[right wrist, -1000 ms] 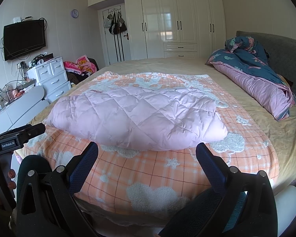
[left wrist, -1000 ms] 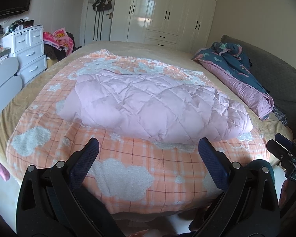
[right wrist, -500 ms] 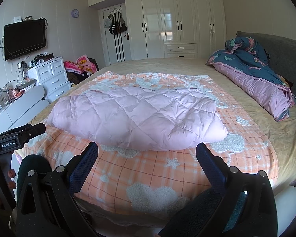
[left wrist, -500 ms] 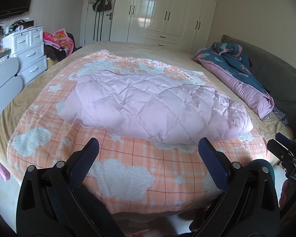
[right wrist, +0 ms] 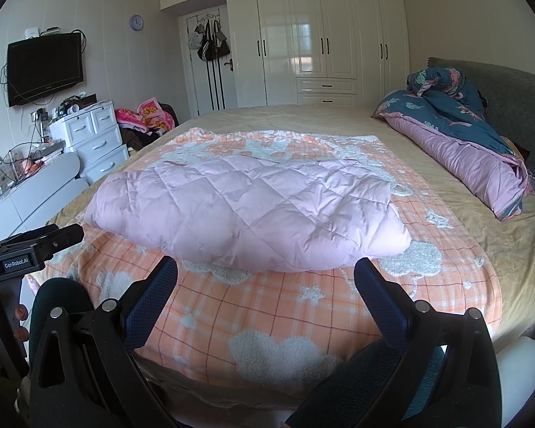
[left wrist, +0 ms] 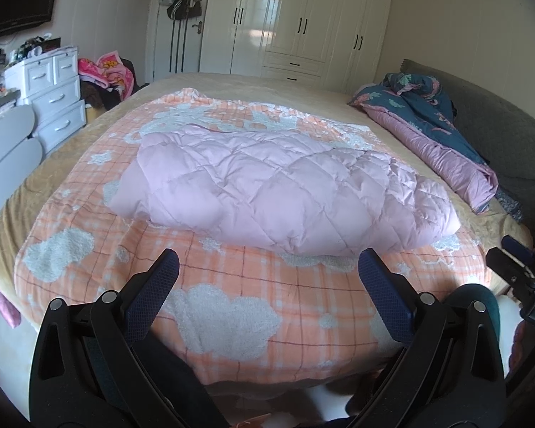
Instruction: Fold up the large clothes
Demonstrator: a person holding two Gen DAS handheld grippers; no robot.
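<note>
Left gripper [left wrist: 267, 273] jaws spread wide, holding nothing. Right gripper [right wrist: 265, 278] likewise released, empty. Both hover over blanket [left wrist: 232, 306] near bed edge. Pink coat [left wrist: 281, 192] folded beyond, mid-blanket, long axis running left-right across bed [right wrist: 481, 214].

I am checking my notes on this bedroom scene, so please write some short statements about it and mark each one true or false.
1. The pink quilted padded garment lies on the orange checked blanket with white clouds. True.
2. The left claw grips the garment. False: it is open and apart from it.
3. The right claw is open. True.
4. The dark blue floral duvet covers the garment. False: it lies apart, by the grey headboard.
</note>
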